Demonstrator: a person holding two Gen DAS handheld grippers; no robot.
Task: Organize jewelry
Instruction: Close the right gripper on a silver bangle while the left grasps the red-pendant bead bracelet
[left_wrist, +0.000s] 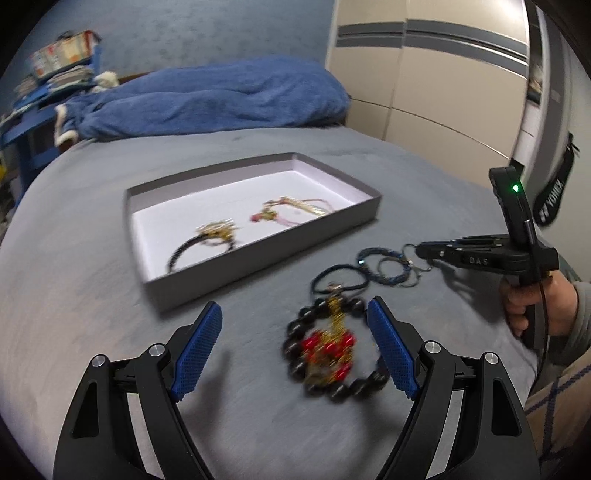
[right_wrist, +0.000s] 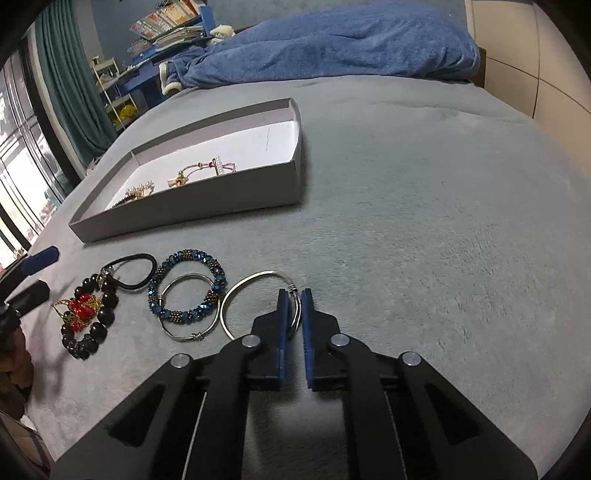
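Observation:
A grey tray on the bed holds a black bracelet with gold charm and a pink-gold piece. In front of it lie a black bead bracelet with red beads, a black hair tie, a blue bead bracelet, and a silver bangle. My left gripper is open, straddling the black bead bracelet. My right gripper is shut on another silver bangle, which lies on the bed.
The grey bed cover spreads to the right. A blue blanket lies at the head of the bed. A wardrobe stands at right, and cluttered shelves at the far left.

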